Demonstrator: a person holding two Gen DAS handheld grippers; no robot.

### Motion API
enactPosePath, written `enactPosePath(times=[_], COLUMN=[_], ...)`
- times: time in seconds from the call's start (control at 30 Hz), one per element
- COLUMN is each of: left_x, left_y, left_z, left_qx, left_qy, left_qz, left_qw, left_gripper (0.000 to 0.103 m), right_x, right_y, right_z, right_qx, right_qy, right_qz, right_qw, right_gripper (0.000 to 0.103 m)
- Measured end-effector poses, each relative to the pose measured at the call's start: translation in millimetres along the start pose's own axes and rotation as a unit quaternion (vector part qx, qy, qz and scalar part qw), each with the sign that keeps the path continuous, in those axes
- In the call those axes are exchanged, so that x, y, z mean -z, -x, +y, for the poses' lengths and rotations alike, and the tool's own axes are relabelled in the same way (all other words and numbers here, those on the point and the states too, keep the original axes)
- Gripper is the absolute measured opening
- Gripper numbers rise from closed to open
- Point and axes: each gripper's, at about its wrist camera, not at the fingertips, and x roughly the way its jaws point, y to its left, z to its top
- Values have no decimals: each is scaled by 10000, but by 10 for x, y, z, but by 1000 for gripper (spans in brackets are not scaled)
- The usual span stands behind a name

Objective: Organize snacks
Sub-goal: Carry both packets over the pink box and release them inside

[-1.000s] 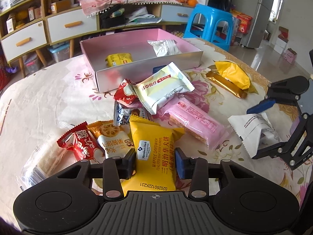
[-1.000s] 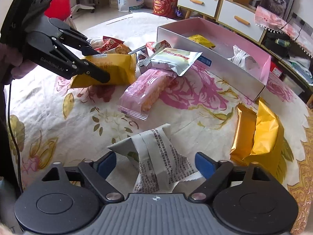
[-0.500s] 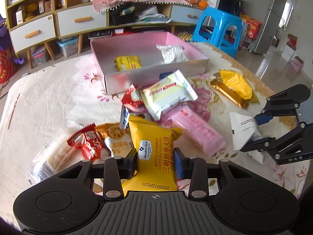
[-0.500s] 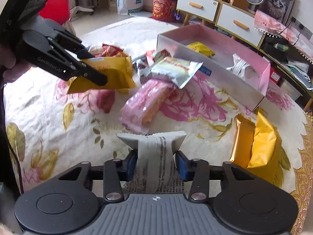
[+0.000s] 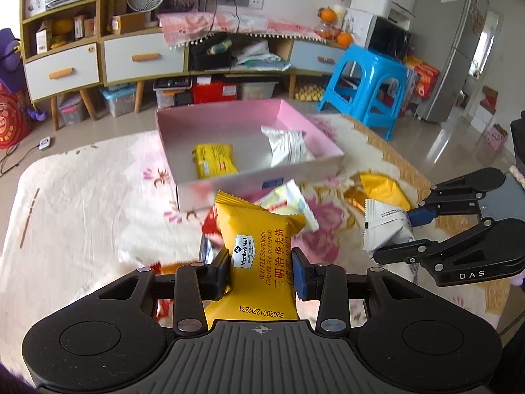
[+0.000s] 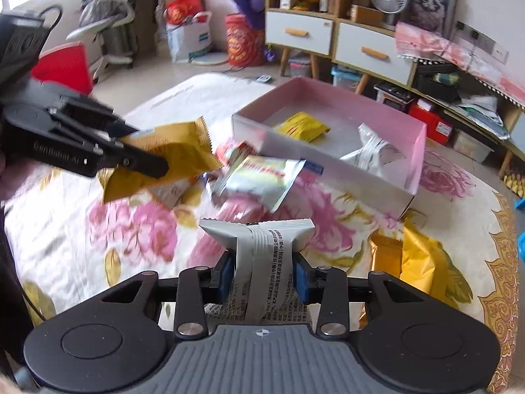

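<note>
Your left gripper (image 5: 261,271) clamps the yellow foil waffle packet (image 5: 259,256); your right gripper (image 6: 262,277) clamps the silver-white wrapper (image 6: 262,262). Both are lifted. Next: carry them over the pink cardboard box (image 5: 328,164) and release.

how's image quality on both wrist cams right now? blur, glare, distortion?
Left wrist: the held yellow packet is sharp, while the table snacks behind it are motion-smeared; window glare washes the floor at right; shelf lines bow from the fisheye. Right wrist: the grey packet is sharp, the left gripper and its packet are blurred; the top left corner is blown out.
</note>
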Motion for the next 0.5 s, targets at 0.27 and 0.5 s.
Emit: enactPosePath(times=[0.27, 0.5], left_x=[-258, -462], left_y=[-221, -411], left_z=[56, 184], left_qx=[-170, -388], left_qy=[340, 801], left_qz=[-109, -311], left_qw=[9992, 9955], left_gripper=[36, 36], right_x=[-266, -491], right_y=[-39, -205], right_z=[-252, -557], right_qx=[426, 639], right_qy=[-428, -1153], right_qz=[-167, -362], right_qw=[9980, 9906], right_gripper=[29, 29])
